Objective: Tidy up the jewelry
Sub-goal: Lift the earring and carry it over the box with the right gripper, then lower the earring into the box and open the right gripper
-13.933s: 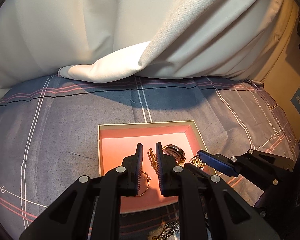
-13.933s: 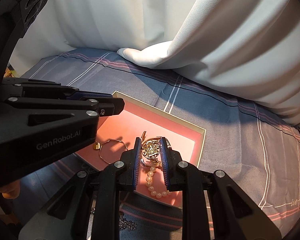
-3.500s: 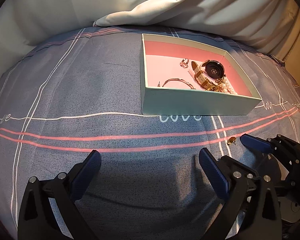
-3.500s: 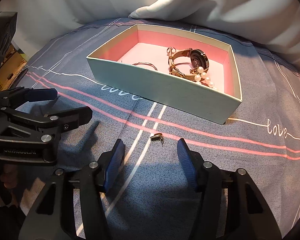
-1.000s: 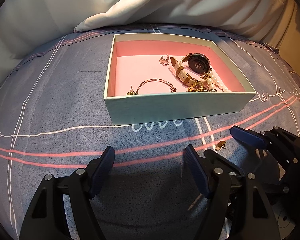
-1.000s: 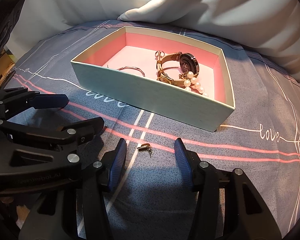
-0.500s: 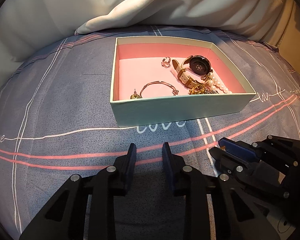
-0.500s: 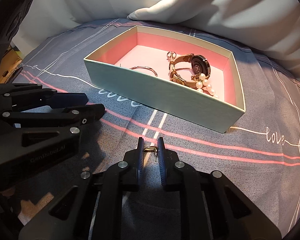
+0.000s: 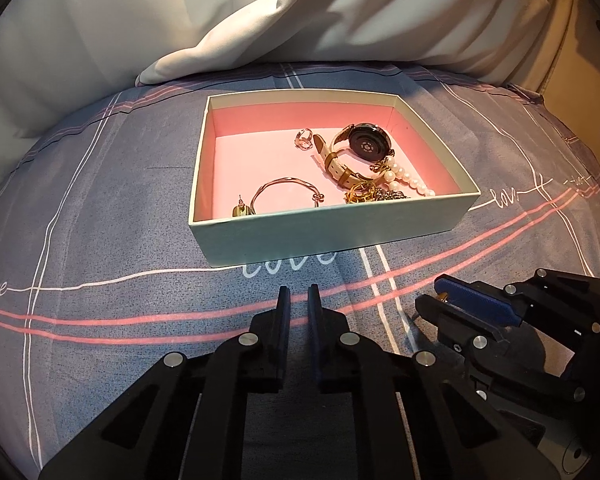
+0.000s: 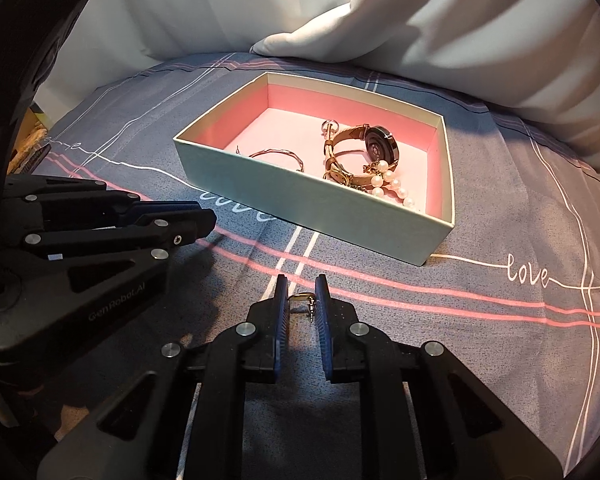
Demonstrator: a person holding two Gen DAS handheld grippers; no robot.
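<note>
Both grippers have closed up since a second ago, when their fingers were spread wide over the bedsheet (image 10: 500,216). Right gripper (image 10: 301,300) is now pinching the little gold earring (image 10: 303,299) between its fingertips, down by the pink stripes just in front of the box (image 10: 300,196); can't tell if the earring is touching the sheet or lifted off it. Left gripper (image 9: 294,300) has its fingers pressed nearly together with just a thin slit between them and nothing in it, sitting over the sheet near the white "love" lettering in front of the box. That box is pale green outside, pink inside, and already holds a fair bit: a watch (image 9: 364,146) with a tan strap and dark face, a pearl bracelet (image 9: 408,178) right next to it, a thin bangle (image 9: 288,192), a small ring (image 9: 303,140), another gold earring (image 9: 240,209) in the near left corner, and a tangle of gold chain (image 9: 370,194) against the near wall. White curtain (image 9: 300,12) hangs behind the bed.
</note>
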